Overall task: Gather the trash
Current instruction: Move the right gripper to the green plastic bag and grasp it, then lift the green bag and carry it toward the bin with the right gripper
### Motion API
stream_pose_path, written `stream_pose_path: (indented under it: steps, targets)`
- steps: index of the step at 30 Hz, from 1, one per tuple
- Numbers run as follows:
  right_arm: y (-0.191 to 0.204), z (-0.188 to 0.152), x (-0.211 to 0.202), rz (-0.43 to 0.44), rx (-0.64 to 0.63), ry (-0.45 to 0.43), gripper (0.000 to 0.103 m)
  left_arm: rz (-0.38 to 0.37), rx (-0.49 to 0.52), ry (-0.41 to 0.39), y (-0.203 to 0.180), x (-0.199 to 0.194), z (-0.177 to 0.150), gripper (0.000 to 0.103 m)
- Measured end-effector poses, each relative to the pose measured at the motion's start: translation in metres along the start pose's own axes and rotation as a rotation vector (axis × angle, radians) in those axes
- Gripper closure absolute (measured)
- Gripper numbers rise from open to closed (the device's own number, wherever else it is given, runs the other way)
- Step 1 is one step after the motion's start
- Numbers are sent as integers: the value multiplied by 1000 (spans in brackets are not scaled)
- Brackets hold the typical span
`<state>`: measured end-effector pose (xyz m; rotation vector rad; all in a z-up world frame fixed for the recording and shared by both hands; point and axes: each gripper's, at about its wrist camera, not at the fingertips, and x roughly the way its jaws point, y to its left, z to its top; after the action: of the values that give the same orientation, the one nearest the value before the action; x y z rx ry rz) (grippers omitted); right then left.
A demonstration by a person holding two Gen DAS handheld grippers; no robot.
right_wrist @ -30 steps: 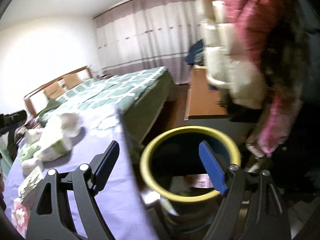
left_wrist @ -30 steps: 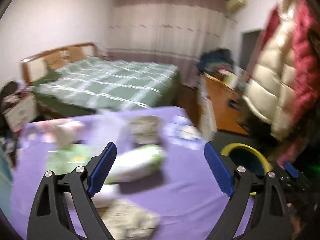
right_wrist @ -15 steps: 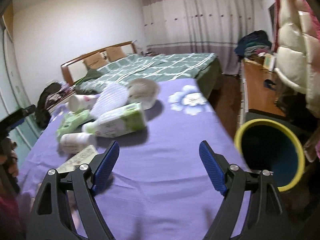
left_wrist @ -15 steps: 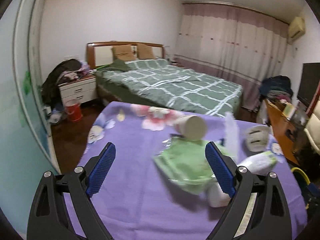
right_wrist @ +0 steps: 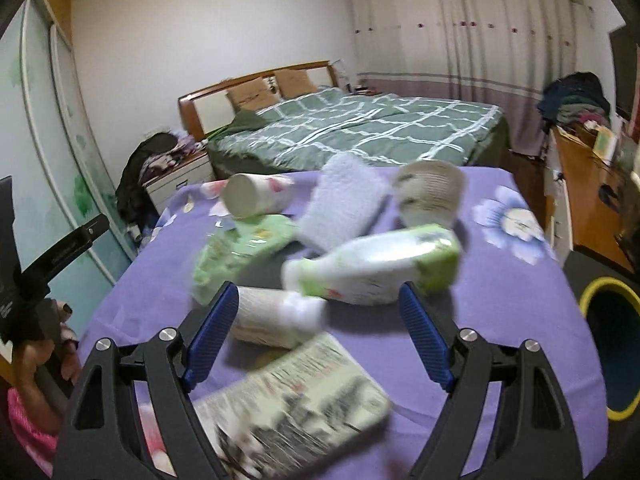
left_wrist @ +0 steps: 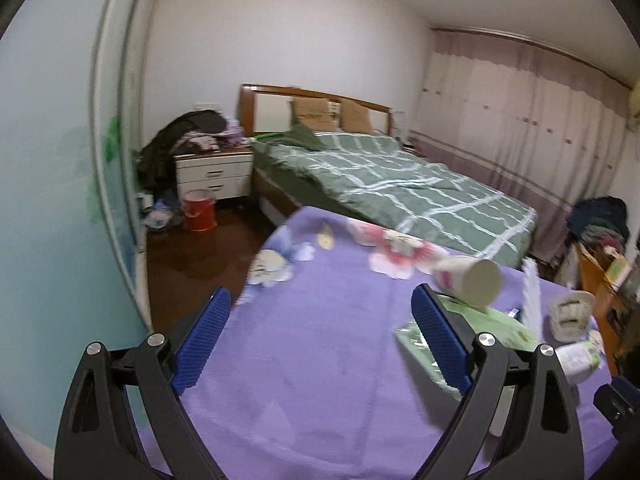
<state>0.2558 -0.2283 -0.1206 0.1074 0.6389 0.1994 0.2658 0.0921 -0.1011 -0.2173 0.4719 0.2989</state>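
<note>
- Left gripper (left_wrist: 320, 340), jaws spread and empty, has swung from the litter to bare purple flowered tablecloth (left_wrist: 320, 380); paper cup (left_wrist: 468, 284) lies at two o'clock.
- Right gripper (right_wrist: 316, 336), jaws wide and empty, now faces the white-green plastic bottle (right_wrist: 372, 272); a second ago it faced the yellow-rimmed bin (right_wrist: 612, 348), now at three o'clock.

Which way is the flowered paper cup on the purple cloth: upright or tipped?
Tipped. The paper cup lies on its side on the purple cloth, its open mouth facing sideways.

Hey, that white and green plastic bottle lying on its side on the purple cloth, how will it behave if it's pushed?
The white and green plastic bottle would probably roll, being round and on its side. It likely feels slick, given its glossy wrap.
</note>
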Motion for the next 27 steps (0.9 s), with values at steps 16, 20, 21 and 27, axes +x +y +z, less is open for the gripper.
stream_pose_path:
  steps: [16, 20, 21, 27]
  targets:
    - [65, 30, 95, 25, -47, 176, 25, 89, -30, 10, 13, 4, -2, 12]
    - [65, 24, 105, 49, -19, 223, 61, 80, -45, 27, 16, 5, -2, 12]
    - [64, 24, 108, 58, -14, 231, 69, 80, -46, 28, 16, 5, -2, 12]
    - [60, 26, 95, 96, -5, 195, 98, 76, -37, 33, 12, 5, -4, 12]
